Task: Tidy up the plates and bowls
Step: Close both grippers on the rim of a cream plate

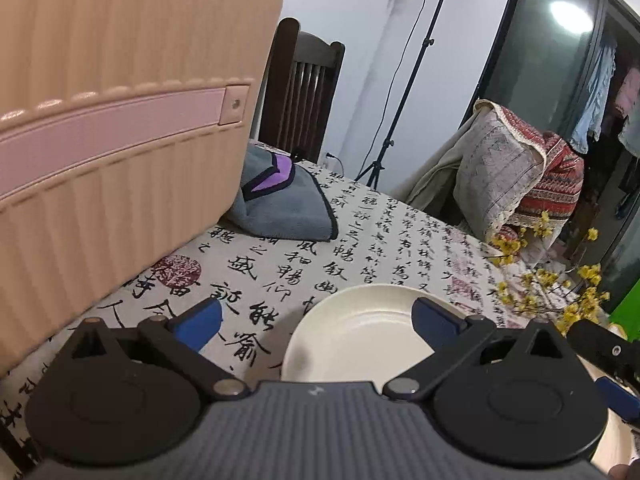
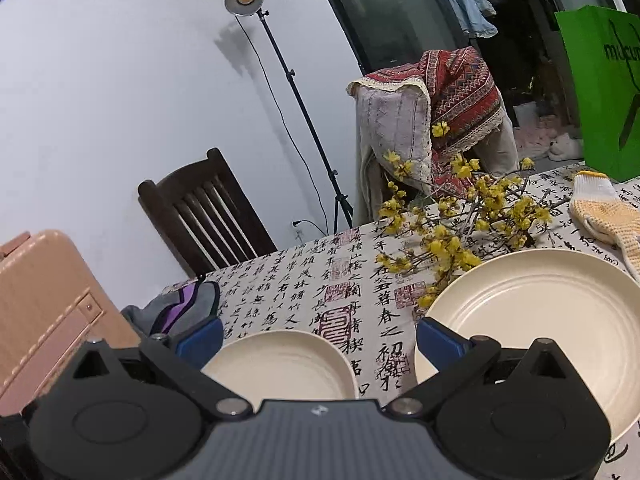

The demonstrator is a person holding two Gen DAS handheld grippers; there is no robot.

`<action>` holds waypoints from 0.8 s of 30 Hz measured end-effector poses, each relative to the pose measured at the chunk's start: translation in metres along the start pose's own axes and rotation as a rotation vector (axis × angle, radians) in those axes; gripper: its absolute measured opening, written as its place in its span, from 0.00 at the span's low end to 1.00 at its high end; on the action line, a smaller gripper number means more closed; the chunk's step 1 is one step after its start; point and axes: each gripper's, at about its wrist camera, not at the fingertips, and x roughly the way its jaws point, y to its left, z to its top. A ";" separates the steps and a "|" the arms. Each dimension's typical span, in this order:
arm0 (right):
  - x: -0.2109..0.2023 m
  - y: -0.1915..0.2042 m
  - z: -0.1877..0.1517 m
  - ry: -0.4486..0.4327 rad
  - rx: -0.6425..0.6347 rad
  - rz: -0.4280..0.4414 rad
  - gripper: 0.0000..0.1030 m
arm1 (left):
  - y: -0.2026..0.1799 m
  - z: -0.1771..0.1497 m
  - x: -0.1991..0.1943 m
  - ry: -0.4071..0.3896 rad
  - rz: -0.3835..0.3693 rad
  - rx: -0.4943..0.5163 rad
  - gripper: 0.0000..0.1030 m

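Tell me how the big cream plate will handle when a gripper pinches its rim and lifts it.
The big plate looks rigid, so it should hold its shape. Its surface looks smooth and slightly glossy, so a rim pinch may slip. It is wide and shallow, so lifted by one edge it would probably droop away from the gripper. It lies flat on the tablecloth, so rolling seems unlikely.
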 end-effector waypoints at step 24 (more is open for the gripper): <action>0.030 -0.007 -0.023 0.113 -0.065 -0.004 0.70 | 0.007 -0.009 0.022 0.070 -0.005 -0.022 0.83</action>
